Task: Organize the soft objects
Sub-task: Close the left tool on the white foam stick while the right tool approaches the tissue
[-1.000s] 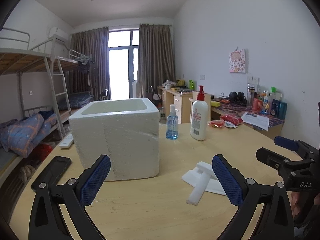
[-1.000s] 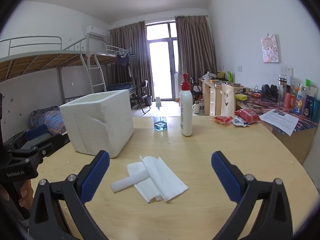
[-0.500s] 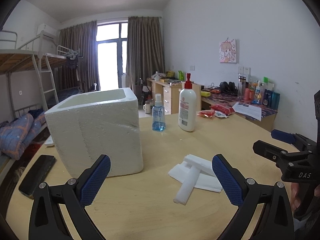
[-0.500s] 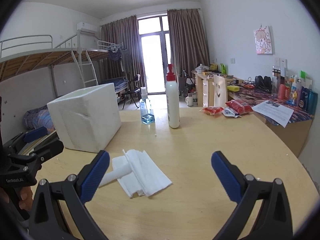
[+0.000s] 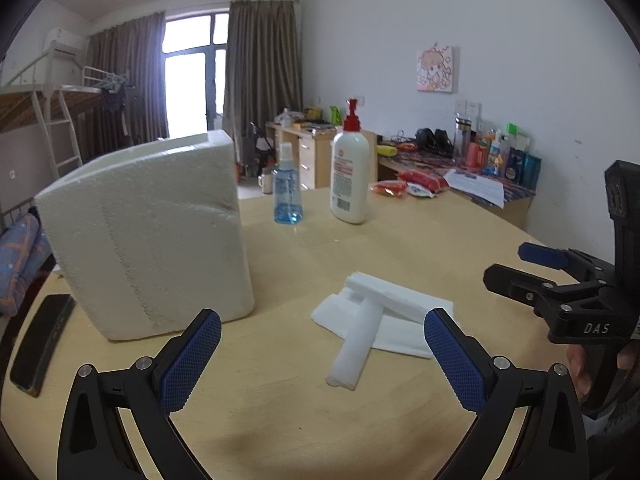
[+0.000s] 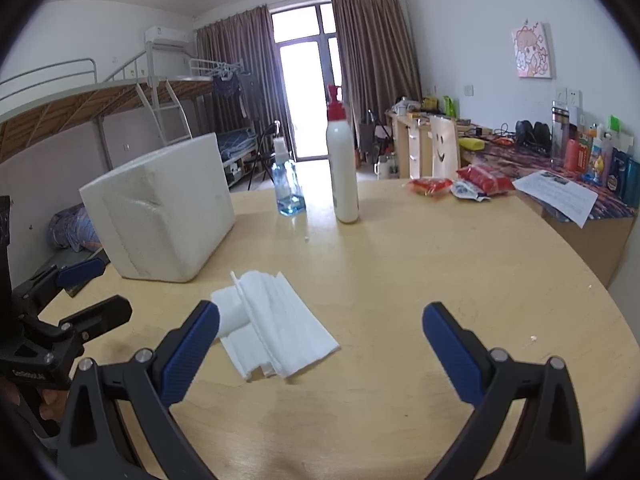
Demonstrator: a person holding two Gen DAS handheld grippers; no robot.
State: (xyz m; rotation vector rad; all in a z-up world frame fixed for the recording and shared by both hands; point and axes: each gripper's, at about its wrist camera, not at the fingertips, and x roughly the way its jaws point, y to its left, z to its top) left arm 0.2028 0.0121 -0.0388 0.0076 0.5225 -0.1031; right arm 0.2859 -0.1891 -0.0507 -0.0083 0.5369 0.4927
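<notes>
The left gripper (image 5: 322,356) hangs above the round wooden table (image 5: 420,240) with its two blue-padded fingers spread wide and nothing between them. The right gripper (image 6: 321,350) is likewise spread wide and holds nothing; it also shows at the right edge of the left wrist view, low over the table, gripped by a hand (image 5: 582,368).

The landmark here is the white foam box (image 5: 148,236), which stands upright on the table with its open top facing up. Just to the right of the box, apart from it, lies a small heap of soft white things: a foam roll (image 5: 356,346) resting across a stack of folded foam sheets (image 5: 404,312). In the right wrist view the roll (image 6: 232,316) sits at the left edge of the sheets (image 6: 276,328), and its near end is hidden behind the gripper's left finger.

Behind the box and to its right stand a blue spray bottle (image 5: 287,190) and, just beside it, a taller white pump bottle (image 5: 349,176) with a red top. A dark phone (image 5: 40,344) lies flat on the table to the left of the box, near the edge. Red snack packets (image 6: 456,184) lie at the far edge of the table, well apart from the box.
</notes>
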